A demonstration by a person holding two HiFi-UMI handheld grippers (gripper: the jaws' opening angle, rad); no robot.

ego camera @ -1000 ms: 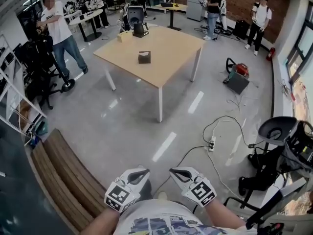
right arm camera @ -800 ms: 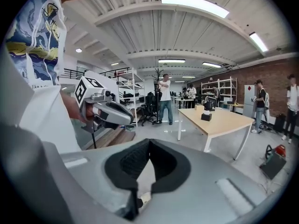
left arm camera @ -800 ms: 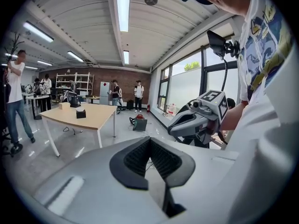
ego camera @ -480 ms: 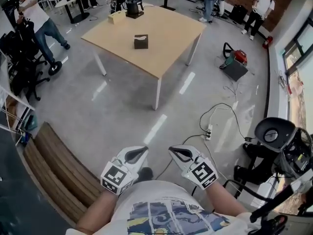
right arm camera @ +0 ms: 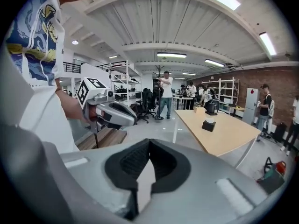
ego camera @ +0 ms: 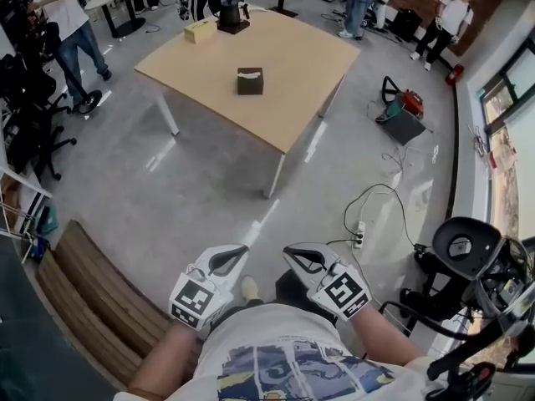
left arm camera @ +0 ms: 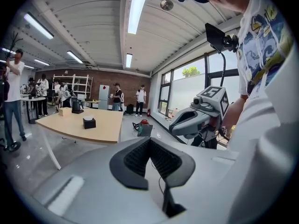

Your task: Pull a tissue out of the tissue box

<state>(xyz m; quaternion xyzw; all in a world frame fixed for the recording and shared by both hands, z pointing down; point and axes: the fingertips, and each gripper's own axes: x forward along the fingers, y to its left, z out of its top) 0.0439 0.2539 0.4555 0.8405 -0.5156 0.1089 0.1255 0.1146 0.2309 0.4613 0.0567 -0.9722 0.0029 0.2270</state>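
Both claws closed and empty; box well ahead

Left gripper and right gripper hang side by side at six o'clock, jaws together on nothing; the tissue box stands on the table at twelve, well apart; arriving with jaws unopened would likely shove the light box; the power strip at four could snag a foot.

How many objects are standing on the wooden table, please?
3. A dark tissue box sits near the middle of the table; a tan box and a black appliance stand side by side at its far edge. None seems hidden.
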